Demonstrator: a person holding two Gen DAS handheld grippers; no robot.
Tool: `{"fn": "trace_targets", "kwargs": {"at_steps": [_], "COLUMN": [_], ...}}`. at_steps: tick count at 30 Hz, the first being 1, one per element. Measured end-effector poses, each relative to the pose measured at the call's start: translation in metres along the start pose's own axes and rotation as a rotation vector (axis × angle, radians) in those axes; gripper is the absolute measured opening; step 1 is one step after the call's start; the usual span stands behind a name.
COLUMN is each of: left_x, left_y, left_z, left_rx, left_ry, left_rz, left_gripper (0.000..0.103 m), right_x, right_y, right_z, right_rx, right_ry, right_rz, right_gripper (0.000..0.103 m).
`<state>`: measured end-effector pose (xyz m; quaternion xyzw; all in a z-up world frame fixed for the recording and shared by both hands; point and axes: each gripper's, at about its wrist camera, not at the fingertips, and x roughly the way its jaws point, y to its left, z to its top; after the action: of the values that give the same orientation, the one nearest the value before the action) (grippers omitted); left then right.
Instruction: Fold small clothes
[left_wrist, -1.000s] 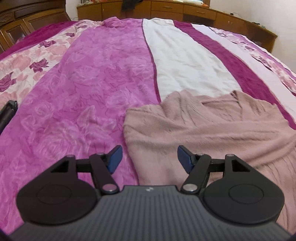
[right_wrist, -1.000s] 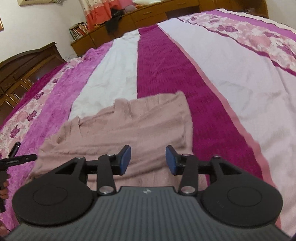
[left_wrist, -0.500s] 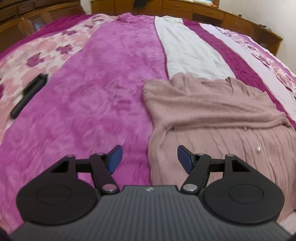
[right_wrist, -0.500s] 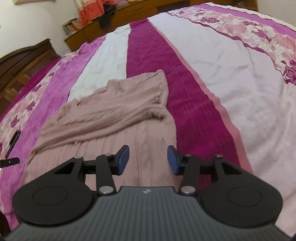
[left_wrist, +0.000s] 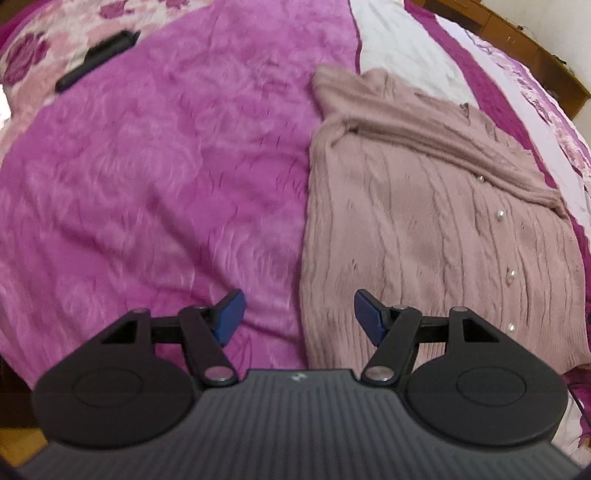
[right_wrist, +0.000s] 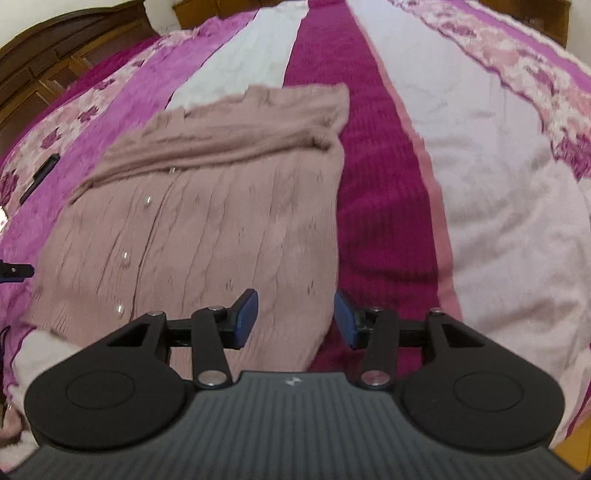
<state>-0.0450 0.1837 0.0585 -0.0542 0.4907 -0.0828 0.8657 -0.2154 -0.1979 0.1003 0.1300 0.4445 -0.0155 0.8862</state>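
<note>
Holding both tongs low over the near edge of the bed, I have my left gripper (left_wrist: 298, 315) pointing across the magenta bedspread (left_wrist: 147, 184) with the left side edge of the pink cardigan (left_wrist: 424, 229) lying between its two blue pads, and my right gripper (right_wrist: 295, 317) pointing over the cardigan's (right_wrist: 207, 221) near right corner, where knit meets the dark purple stripe (right_wrist: 376, 192). My hands and arms themselves stay out of sight behind the black gripper bodies, and those bodies cover the garment's hem nearest me. Both views are smeared by blur, so the knit pattern and the small pearl buttons (right_wrist: 126, 255) are hard to read, and I cannot tell whether either set of pads touches the fabric or hangs just above it. Both tongs stand wide apart with nothing between them clamped. The cardigan lies flat on the bed, its sleeves folded across the upper part. A slim black object (left_wrist: 98, 59) rests on the floral border, well apart from the garment
</note>
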Motion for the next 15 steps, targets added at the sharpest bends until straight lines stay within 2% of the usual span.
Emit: {"fn": "trace_targets", "kwargs": {"at_steps": [3,7,12,15], "left_x": [0.009,0.018,0.024,0.024], "left_y": [0.002,-0.003,-0.014,-0.015], "left_z": [-0.008,-0.015,-0.017,-0.018], "left_rx": [-0.014,0.009,0.057,0.067], "left_ry": [0.037,0.018,-0.002,-0.004], "left_rz": [-0.035,-0.009,-0.012,-0.043], "left_gripper": [0.067,0.067,0.069,0.068], "right_x": [0.006,0.025,0.040,0.045], "right_y": [-0.004,-0.007,-0.005,-0.006], "right_z": [-0.009,-0.019,-0.023,-0.023], "right_rx": [0.007,0.023,0.027,0.024], "right_ry": [0.047,0.119,0.121,0.130], "right_rz": [0.033,0.056,0.114,0.141], "right_gripper": [0.054,0.054,0.054,0.054]}}
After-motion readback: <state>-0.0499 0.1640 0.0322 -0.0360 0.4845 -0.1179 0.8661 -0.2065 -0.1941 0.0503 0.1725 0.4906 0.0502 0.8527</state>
